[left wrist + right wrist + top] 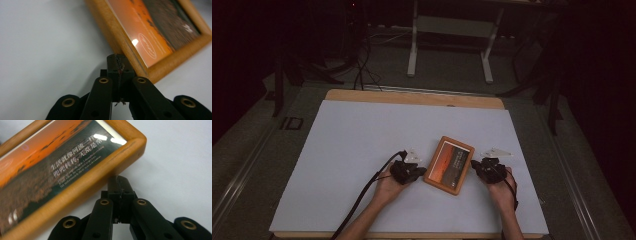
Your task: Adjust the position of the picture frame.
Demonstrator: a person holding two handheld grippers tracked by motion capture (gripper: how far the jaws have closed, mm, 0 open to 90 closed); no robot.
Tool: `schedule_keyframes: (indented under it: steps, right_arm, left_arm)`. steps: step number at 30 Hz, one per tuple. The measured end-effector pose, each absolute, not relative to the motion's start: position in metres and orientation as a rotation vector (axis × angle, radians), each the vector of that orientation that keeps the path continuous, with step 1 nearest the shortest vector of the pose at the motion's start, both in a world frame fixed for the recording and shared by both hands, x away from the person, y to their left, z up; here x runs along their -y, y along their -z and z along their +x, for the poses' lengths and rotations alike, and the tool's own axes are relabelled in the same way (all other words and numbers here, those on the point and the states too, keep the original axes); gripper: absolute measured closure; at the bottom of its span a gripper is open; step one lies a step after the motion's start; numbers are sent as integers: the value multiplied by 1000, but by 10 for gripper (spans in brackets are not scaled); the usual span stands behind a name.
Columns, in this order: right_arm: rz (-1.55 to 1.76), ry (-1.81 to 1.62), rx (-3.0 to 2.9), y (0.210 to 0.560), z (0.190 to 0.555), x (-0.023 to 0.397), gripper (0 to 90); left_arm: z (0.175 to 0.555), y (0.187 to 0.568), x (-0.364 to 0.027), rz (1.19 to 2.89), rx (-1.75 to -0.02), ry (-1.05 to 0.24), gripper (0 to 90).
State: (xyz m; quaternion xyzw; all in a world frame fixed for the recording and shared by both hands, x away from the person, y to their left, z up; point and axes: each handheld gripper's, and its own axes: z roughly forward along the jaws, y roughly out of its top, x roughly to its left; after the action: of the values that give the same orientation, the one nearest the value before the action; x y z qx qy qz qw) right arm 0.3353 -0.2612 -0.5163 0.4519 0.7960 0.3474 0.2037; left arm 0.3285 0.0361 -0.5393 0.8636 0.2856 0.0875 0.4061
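A wooden picture frame (449, 164) lies flat on the white table top (362, 145), holding an orange sunset print with white lettering. My left gripper (423, 171) is at the frame's left long edge, its jaws shut with the tips touching the wood. In the left gripper view the frame (155, 37) runs diagonally just past my left gripper (119, 58). My right gripper (473, 164) sits at the frame's right edge, jaws shut. In the right gripper view the frame (65, 167) lies right against my right gripper (119, 181). Nothing is held between either pair of jaws.
The table's wooden far edge (412, 97) shows behind the white sheet. A white stand's legs (449, 45) and cables lie on the dark floor beyond. A black cable (362, 195) trails from the left gripper towards the near edge.
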Motion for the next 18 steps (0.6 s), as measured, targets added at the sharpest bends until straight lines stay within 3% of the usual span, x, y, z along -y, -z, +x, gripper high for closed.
schedule_keyframes:
  steps: [6,9,13,18]
  right_arm:
    - [1299,-974,-2202,516,337,270,900]
    - [1304,-983,-2197,513,336,270,888]
    - [1308,-1028,-2197,504,333,276,707]
    - [1316,-1163,-2241,501,331,281,477]
  left_arm:
    - [315,542,-22,2192,-661,-203,897]
    - [323,540,-29,2128,-743,-182,861]
    - [335,528,-42,1988,-854,-120,714]
    - [343,519,-42,1946,-854,-82,538]
